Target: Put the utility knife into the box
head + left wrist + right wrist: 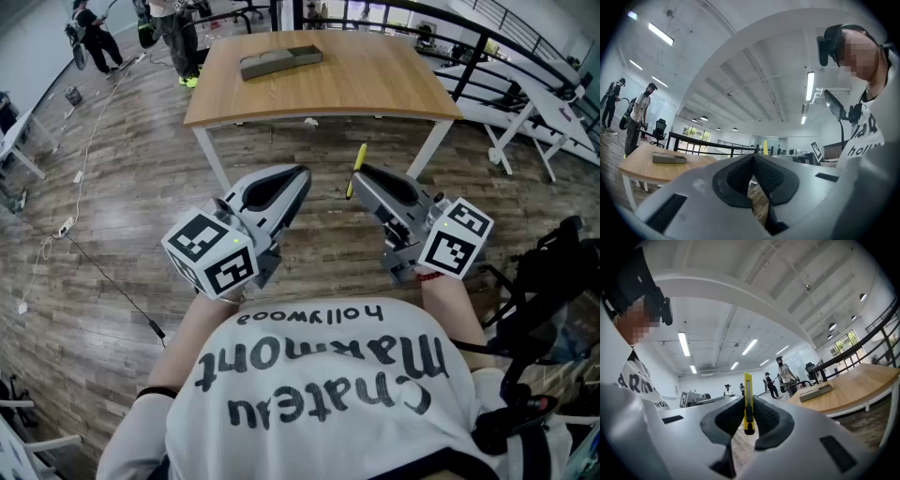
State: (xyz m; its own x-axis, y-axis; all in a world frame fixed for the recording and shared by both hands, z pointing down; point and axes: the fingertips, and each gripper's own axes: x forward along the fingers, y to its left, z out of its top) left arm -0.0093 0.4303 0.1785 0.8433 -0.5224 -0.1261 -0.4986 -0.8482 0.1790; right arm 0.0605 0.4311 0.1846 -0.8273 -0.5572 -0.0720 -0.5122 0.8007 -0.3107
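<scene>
1. A light wooden table with white legs (375, 89) stands ahead, well apart from both grippers; its near edge faces the person, with brown plank floor (122, 206) between
2. A flat grey rectangular box (279, 62) lies on the far left part of the tabletop, near the far edge, and the rest of the top is bare wood
3. A thin cable (56, 234) trails over the floor on the left, and white frames (525, 117) crowd the right side beside the table
4. A black railing (450, 23) runs beyond the table, and two people (173, 33) stand past its far left corner
5. The right gripper (361, 173) is clamped on a slim yellow utility knife (357, 169); in the right gripper view the knife stands upright between the dark ribbed pads, its yellow end poking up past the tips
6. So the knife is in the air in front of the person, well short of the table and the box
7. The left gripper (300, 173) is held level with the right one, just beside it; in the left gripper view its pads meet at the tips with nothing between them
8. Each gripper carries a white cube with black square markers (214, 253)
9. The person's white shirt (319, 394) bears black lettering, upside down in the head view, that appears to read "Chateau Marmont" with "hollywood" in smaller letters
</scene>
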